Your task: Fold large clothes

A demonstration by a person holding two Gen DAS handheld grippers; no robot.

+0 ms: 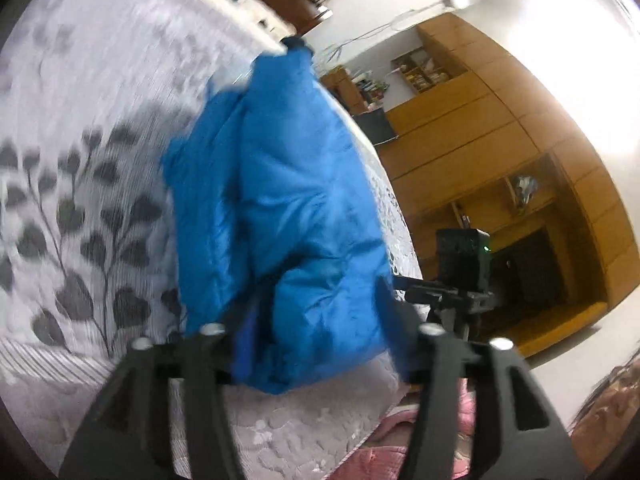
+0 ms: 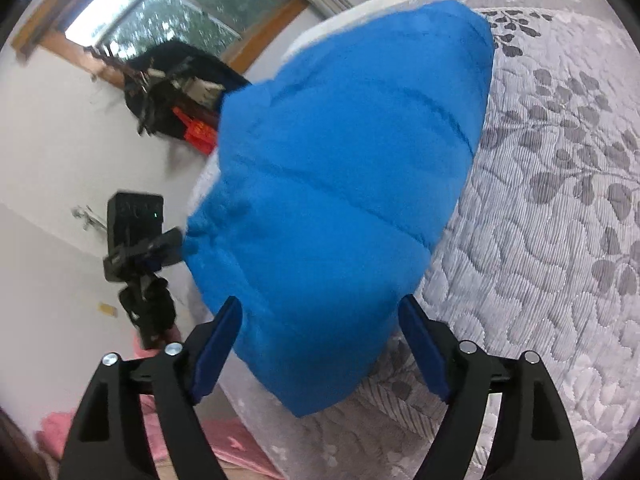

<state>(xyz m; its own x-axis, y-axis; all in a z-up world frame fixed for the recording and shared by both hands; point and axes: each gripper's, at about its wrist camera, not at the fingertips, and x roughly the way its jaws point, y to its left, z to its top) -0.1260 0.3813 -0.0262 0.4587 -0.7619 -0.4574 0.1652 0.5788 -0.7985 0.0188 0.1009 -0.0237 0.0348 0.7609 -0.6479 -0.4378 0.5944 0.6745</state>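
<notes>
Blue quilted jacket [image 1: 280, 208] lies bunched on the grey leaf-print bedspread [image 1: 80, 184], close to the bed's near edge, between the two tongs. Right tongs [image 2: 320, 344]: fingers spread wide either side of the jacket's [image 2: 340, 184] near corner, not pinching it; released. Left tongs [image 1: 316, 320]: fingers also look spread around the near end of the jacket, but blur and cloth hide the tips, so contact cannot be confirmed. Judgement: padded, puffy and light; soft with springy loft, so folds will tend to rebound. The shell looks smooth and probably slippery. Best hold is likely a stitched seam or hem, where the padding is thinnest, not a fat quilted panel.
</notes>
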